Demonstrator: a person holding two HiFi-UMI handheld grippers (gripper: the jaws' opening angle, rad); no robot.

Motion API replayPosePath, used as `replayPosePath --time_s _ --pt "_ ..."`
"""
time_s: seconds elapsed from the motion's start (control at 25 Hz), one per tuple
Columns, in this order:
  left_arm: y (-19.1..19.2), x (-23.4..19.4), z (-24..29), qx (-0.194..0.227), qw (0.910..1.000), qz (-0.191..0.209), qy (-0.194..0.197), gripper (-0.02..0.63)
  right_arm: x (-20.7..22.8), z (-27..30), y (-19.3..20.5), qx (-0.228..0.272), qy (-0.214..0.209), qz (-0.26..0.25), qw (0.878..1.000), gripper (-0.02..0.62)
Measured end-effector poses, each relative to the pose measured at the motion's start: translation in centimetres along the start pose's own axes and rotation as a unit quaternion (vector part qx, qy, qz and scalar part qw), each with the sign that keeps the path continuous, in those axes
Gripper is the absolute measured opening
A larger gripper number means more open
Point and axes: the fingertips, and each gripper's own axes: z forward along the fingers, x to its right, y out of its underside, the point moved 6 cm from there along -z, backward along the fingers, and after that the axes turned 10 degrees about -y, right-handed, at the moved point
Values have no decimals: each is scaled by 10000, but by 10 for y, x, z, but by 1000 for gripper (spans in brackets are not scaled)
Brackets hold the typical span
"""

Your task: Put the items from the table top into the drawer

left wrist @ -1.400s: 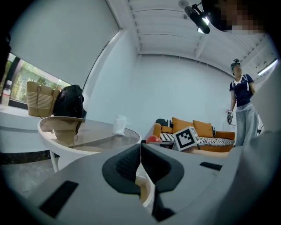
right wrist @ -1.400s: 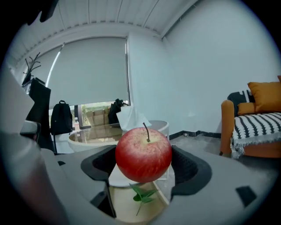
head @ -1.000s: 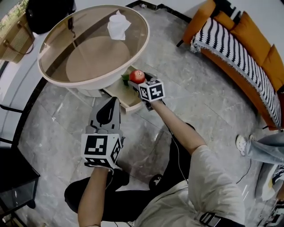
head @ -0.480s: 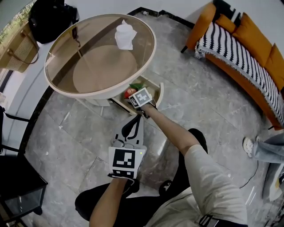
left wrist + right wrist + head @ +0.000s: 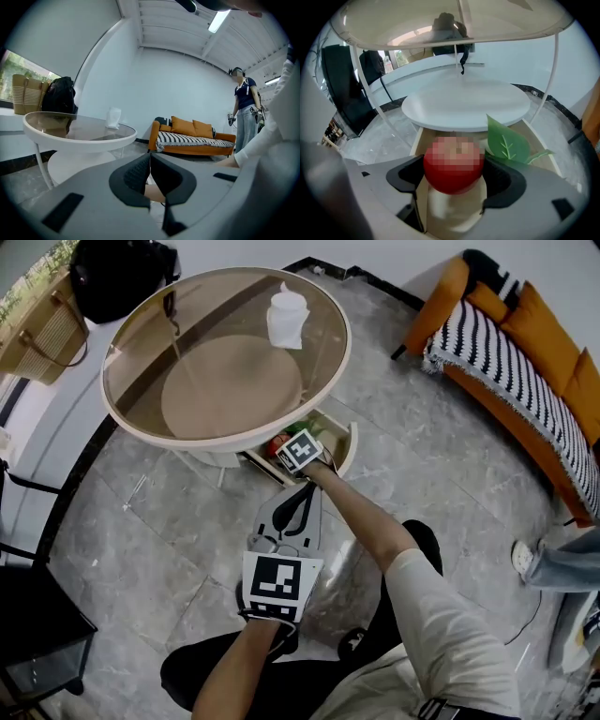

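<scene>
The right gripper (image 5: 457, 177) pinches a red apple (image 5: 453, 161) between its two dark jaws, one pad on each side of the fruit. A green leaf (image 5: 508, 143) sticks out at the apple's right. The apple hangs over the open wooden drawer (image 5: 418, 140), which is pulled out from under the round glass-topped table (image 5: 141, 418). I cannot tell whether the fruit touches the drawer's bottom. In the head view the gripper's marker cube sits right at the drawer's mouth, just beneath the table's rim.

The left gripper (image 5: 302, 498) has its jaws pressed together with nothing between them. It hangs low over the grey marble floor (image 5: 141, 540), nearer the person than the drawer, pointing toward the table.

On the table top a white crumpled item (image 5: 287, 320) stands near the far edge (paper or tissue, hard to say). Beyond the table lie a black bag (image 5: 117, 277) and a woven bag (image 5: 42, 329). An orange sofa (image 5: 525, 352) with a striped cover lines the right side, and a standing person (image 5: 244, 112) shows in the left gripper view.
</scene>
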Motion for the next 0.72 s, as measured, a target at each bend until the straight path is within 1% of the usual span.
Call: replayPosePath --time_s 0.24,0.36,0.44,0.6,0.72 --pt "4 -5 2 -46 10000 -10 4 21 5 15 13 -213 45 78 9997 367" --pt "6 -5 1 -72 10000 -47 -24 21 5 17 11 -232 24 45 9997 367" --pt "6 -3 1 -82 9999 -36 -50 21 4 16 9 -199 27 44 9998 367" --pt "7 3 2 -116 9999 -8 -61 21 5 7 9 -64 -41 242 9997 367" --pt "8 6 2 -165 9998 20 -62 21 5 -3 8 163 -132 355 9992 367"
